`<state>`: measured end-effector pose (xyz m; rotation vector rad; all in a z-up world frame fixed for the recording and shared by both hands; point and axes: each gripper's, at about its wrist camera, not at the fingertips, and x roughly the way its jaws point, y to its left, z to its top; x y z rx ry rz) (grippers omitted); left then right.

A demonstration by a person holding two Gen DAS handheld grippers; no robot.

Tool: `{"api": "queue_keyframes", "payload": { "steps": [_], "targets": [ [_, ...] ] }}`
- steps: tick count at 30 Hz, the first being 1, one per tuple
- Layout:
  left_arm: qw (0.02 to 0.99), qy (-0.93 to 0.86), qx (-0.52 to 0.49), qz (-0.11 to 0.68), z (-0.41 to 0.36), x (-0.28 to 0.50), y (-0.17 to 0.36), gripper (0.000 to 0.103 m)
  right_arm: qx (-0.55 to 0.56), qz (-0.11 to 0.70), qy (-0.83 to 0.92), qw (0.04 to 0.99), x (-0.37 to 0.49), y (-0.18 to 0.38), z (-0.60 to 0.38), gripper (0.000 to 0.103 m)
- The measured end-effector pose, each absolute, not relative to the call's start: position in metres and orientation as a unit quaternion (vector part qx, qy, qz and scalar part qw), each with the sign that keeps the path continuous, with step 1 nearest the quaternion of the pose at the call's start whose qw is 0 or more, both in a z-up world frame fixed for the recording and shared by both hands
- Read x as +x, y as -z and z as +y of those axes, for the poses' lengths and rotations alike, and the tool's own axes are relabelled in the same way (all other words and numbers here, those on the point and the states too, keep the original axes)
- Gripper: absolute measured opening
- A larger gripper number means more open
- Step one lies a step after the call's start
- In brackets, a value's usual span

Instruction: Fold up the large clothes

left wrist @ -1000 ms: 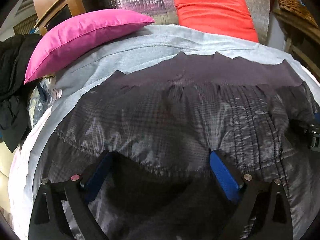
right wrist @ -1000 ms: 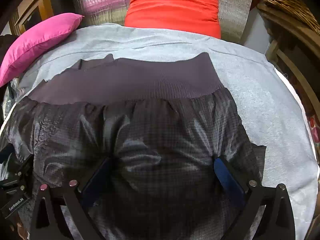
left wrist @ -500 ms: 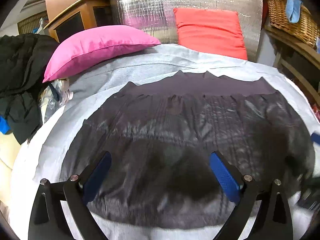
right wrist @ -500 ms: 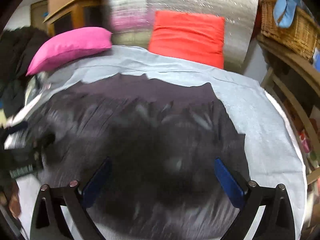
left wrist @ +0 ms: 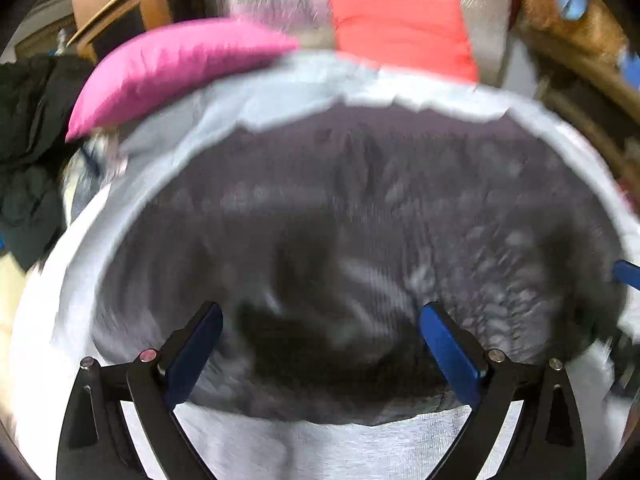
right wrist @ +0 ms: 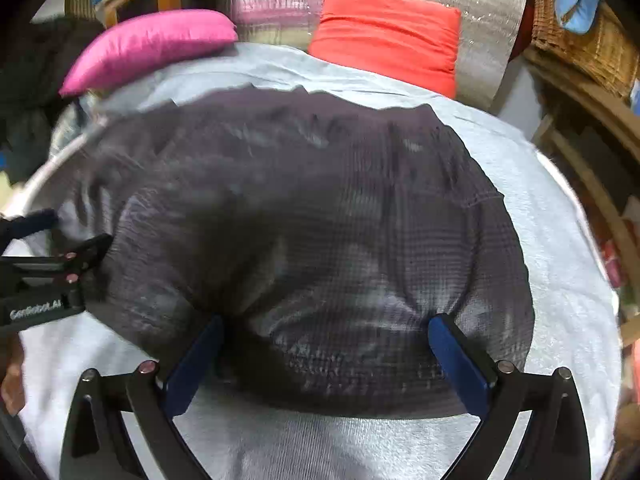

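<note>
A dark grey quilted garment (left wrist: 360, 232) with a ribbed band along its far edge lies folded on a light grey sheet (left wrist: 280, 448). The left wrist view is blurred by motion. My left gripper (left wrist: 320, 320) hangs open over the garment's near edge, with nothing between its blue fingers (left wrist: 448, 344). In the right wrist view the same garment (right wrist: 320, 220) fills the middle, and my right gripper (right wrist: 326, 334) is open above its near part, holding nothing. The left gripper (right wrist: 52, 280) shows at that view's left edge.
A pink pillow (right wrist: 152, 48) and an orange-red pillow (right wrist: 388, 40) rest at the far end against a silver foil sheet (right wrist: 480, 8). Dark clothes (left wrist: 28, 140) are piled at the left. A wicker basket (right wrist: 580, 40) sits on wooden shelving at the right.
Both grippers have pulled back and up from the garment, staying open. The near edge of the garment and the grey sheet in front of it have come into view.
</note>
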<state>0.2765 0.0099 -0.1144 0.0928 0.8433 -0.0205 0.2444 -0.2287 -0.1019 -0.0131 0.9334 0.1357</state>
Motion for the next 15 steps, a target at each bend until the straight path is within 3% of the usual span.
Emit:
{"api": "queue_keyframes", "payload": {
  "steps": [4, 9, 15],
  "targets": [
    [0.933, 0.007, 0.026, 0.359, 0.074, 0.283, 0.081, 0.100, 0.142, 0.432, -0.057, 0.889, 0.262, 0.081, -0.323, 0.103],
    [0.876, 0.020, -0.144, 0.460, 0.185, 0.336, 0.119, 0.100, 0.301, 0.463, -0.059, 0.831, 0.291, 0.117, -0.417, 0.103],
    [0.835, 0.095, -0.228, 0.492, 0.207, 0.366, 0.151, 0.100, 0.335, 0.502, -0.146, 0.784, 0.321, 0.152, -0.402, 0.103]
  ]
}}
